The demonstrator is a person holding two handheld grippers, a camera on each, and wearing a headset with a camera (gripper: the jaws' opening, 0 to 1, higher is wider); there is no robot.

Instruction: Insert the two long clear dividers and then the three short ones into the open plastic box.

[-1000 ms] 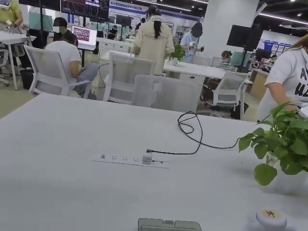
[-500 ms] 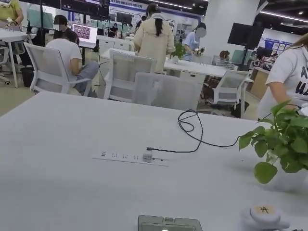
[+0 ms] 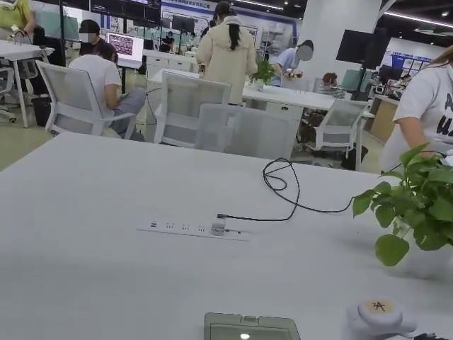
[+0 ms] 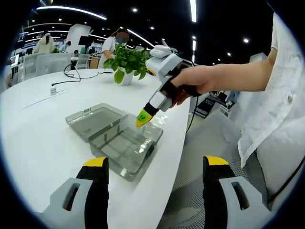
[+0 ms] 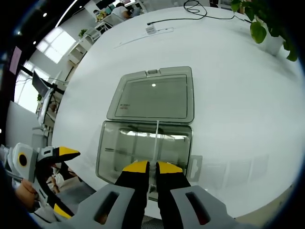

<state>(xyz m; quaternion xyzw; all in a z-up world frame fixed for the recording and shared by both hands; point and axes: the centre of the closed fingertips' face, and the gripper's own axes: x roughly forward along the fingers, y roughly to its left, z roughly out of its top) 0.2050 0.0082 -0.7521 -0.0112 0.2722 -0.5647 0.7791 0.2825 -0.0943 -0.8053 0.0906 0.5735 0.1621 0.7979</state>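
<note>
Right gripper view: right hand-held gripper (image 5: 152,168) pinches long clear divider (image 5: 157,138) inside open clear plastic box (image 5: 101,152); any tilt may seat it crooked; left hand-held gripper (image 4: 156,162) wide, empty.

Plant (image 3: 417,205) and cable (image 3: 255,220) stand well beyond the box (image 5: 124,148).

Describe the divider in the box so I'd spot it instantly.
On the white table, find the open clear box at the near edge. The divider is the one thin upright strip inside it, running straight out from the right claw.
</note>
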